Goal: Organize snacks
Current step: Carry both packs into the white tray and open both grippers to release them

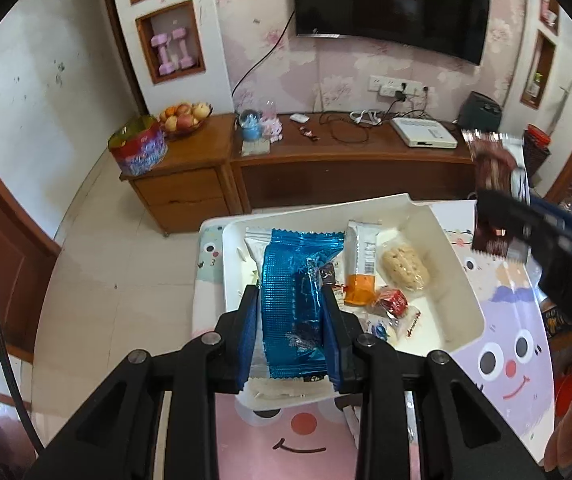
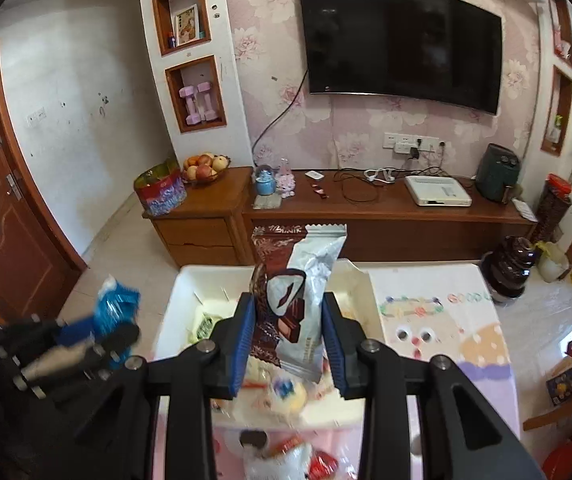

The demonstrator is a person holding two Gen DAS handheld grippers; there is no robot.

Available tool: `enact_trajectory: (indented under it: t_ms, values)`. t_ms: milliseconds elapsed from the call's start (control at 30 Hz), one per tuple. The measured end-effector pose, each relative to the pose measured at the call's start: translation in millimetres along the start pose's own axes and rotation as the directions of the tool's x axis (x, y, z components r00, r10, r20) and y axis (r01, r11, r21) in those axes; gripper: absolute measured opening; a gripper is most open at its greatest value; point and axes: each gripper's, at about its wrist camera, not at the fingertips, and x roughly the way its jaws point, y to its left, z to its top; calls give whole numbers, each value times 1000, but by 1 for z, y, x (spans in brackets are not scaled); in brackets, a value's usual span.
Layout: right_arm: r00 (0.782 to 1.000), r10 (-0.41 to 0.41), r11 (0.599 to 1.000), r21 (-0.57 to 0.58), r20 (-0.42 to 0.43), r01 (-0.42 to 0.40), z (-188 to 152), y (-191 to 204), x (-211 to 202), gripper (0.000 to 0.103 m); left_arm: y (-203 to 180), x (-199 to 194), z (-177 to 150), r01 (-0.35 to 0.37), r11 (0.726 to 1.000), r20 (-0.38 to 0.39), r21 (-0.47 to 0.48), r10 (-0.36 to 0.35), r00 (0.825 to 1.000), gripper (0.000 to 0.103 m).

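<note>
My left gripper (image 1: 290, 300) is shut on a shiny blue snack packet (image 1: 294, 280), held above a white box (image 1: 466, 292) on a cartoon-printed table. In the box lie an orange and white bar (image 1: 360, 272), a clear-wrapped oat biscuit (image 1: 404, 268), a small red sweet (image 1: 394, 302) and other wrappers. My right gripper (image 2: 289, 316) is shut on a brown and silver chocolate packet (image 2: 298, 292), upright over the same white box (image 2: 173, 304). The left gripper with its blue packet (image 2: 115, 308) shows blurred at the left of the right wrist view. The right gripper's chocolate packet (image 1: 494, 184) appears at the right of the left wrist view.
A wooden TV cabinet (image 1: 326, 160) stands beyond the table, with a fruit bowl (image 1: 183, 118), a round tin (image 1: 137, 146) and a white set-top box (image 1: 424, 132) on it. More snacks (image 2: 286, 456) lie on the table in front of the box. A tiled floor lies to the left.
</note>
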Motion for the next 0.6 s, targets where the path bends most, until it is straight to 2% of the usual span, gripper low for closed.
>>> enact_trajectory:
  t_ms: [167, 367, 400, 467, 500, 600]
  values:
    - [998, 18, 1000, -13, -68, -19, 12, 5, 41, 34, 3, 38, 1, -3, 998, -72, -56, -1, 997, 28]
    - [979, 33, 998, -46, -199, -43, -5, 6, 93, 34, 0, 66, 3, -32, 998, -115, -46, 27, 993, 29]
    - [976, 38, 998, -47, -215, -49, -8, 5, 97, 34, -1, 71, 3, -43, 998, -130, -42, 37, 991, 33]
    - [970, 46, 997, -47, -240, -59, -14, 3, 102, 35, -3, 77, 3, -60, 997, -156, -40, 54, 986, 61]
    - [968, 47, 997, -50, -245, -61, -17, 3, 102, 37, -3, 78, 2, -74, 996, -157, -44, 67, 985, 80]
    - [971, 30, 997, -60, -239, -45, -21, -2, 97, 47, -7, 78, 1, -89, 995, -145, -39, 83, 986, 82]
